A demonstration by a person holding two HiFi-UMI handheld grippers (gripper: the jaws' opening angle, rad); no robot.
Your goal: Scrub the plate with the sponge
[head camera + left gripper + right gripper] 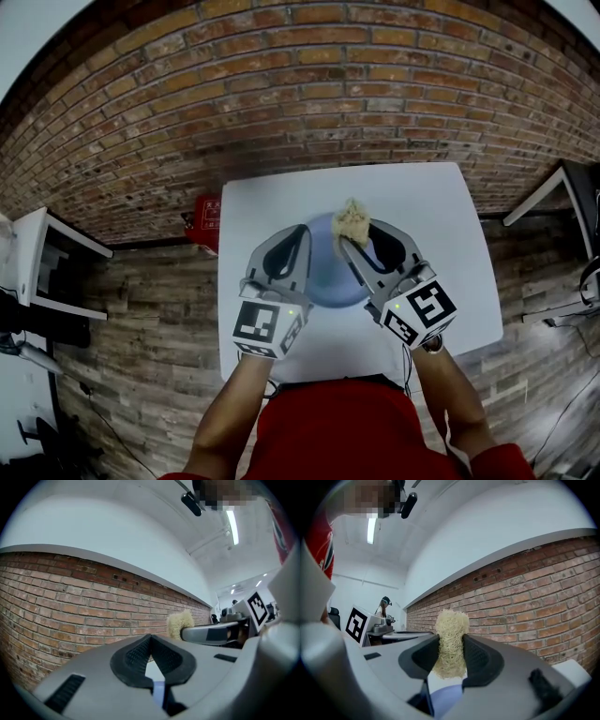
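Observation:
A round blue plate [328,274] lies in the middle of the white table [436,216]. My right gripper [349,240] is shut on a pale yellow fibrous sponge [353,220], held over the plate's far rim. In the right gripper view the sponge [451,639] stands upright, squeezed between the pads, with the plate [445,700] below. My left gripper [302,231] lies over the plate's left side. In its own view the left gripper [150,639] has its tips together. A blue sliver of plate [158,692] shows in the gap behind them; whether the rim is pinched I cannot tell.
A brick wall runs behind the table. A red object [204,223] sits on the wood floor by the table's far left corner. White furniture stands at the left [37,262] and at the right [553,187].

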